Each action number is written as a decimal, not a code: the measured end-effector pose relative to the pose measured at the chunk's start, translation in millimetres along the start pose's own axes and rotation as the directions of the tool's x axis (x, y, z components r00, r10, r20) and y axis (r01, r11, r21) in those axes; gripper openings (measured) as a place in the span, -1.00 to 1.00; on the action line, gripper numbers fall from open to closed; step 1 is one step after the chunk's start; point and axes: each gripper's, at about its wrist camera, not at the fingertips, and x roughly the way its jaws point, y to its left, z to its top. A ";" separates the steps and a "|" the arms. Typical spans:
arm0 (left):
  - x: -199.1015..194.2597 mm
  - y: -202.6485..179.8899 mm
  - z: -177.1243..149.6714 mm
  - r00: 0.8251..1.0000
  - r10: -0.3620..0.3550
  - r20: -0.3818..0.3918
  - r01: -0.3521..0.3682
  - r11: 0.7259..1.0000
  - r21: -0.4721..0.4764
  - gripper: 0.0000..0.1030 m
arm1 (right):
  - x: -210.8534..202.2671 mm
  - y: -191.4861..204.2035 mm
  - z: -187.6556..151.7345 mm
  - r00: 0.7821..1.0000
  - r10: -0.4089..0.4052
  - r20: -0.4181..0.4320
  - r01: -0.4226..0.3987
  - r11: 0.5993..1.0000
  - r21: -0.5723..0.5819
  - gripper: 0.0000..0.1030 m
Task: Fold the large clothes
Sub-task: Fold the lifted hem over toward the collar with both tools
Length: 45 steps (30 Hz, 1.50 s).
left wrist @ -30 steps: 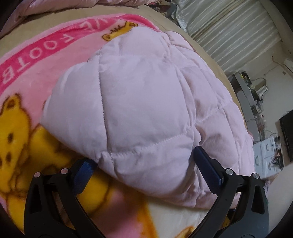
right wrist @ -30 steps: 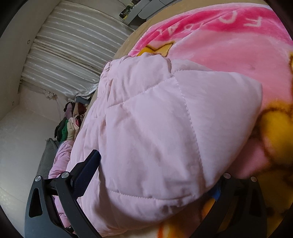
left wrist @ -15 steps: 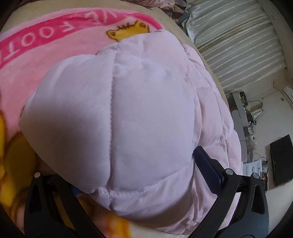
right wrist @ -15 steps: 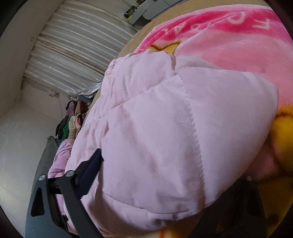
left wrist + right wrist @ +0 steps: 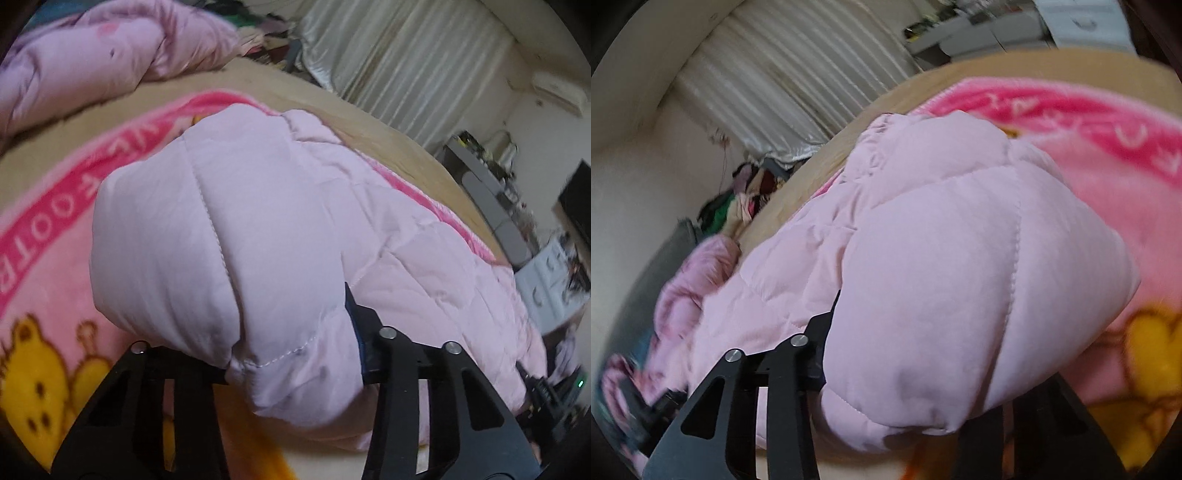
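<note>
A pale pink quilted puffer jacket (image 5: 266,229) lies bunched on a pink cartoon-bear blanket (image 5: 48,280) on a bed. My left gripper (image 5: 291,354) is shut on the jacket's near padded edge; its left finger is hidden under the fabric. The same jacket (image 5: 942,266) fills the right wrist view. My right gripper (image 5: 916,365) is shut on another part of the near edge, with the padding bulging over its right finger. Both hold the edge lifted off the blanket (image 5: 1126,206).
A crumpled pink duvet (image 5: 92,70) lies at the bed's far left. Pleated curtains (image 5: 399,55) hang behind the bed. A grey desk with clutter (image 5: 491,192) stands at the right. A pile of clothes (image 5: 746,199) lies beside the bed.
Both grippers have closed from open onto the jacket's near edge and raised it. The views have tilted up, showing more of the room.
</note>
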 end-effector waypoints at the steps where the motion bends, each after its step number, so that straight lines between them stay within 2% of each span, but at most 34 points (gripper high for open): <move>1: 0.2 -2.2 2.1 1.000 0.003 0.003 -0.003 1.000 0.012 -0.37 | -2.1 3.9 0.8 1.000 -0.004 0.005 0.004 1.000 -0.027 -0.33; 8: -11.8 -10.6 2.0 0.999 0.021 0.045 -0.025 0.995 0.092 -0.46 | -19.3 31.1 3.0 0.998 -0.028 0.053 0.038 0.979 -0.202 -0.43; 17: -27.7 -7.4 -1.0 0.998 0.026 0.055 -0.032 0.993 0.118 -0.47 | -46.1 39.5 -2.1 0.996 -0.012 0.083 0.037 0.952 -0.303 -0.44; 29: -61.7 -0.8 -17.0 0.998 0.007 0.066 -0.016 0.990 0.139 -0.47 | -93.0 36.6 -19.2 0.996 0.021 0.092 0.014 0.930 -0.367 -0.44; 45: -91.8 15.1 -42.8 0.997 -0.014 0.070 0.003 0.987 0.160 -0.47 | -129.5 31.6 -42.4 0.996 0.031 0.083 0.006 0.911 -0.413 -0.44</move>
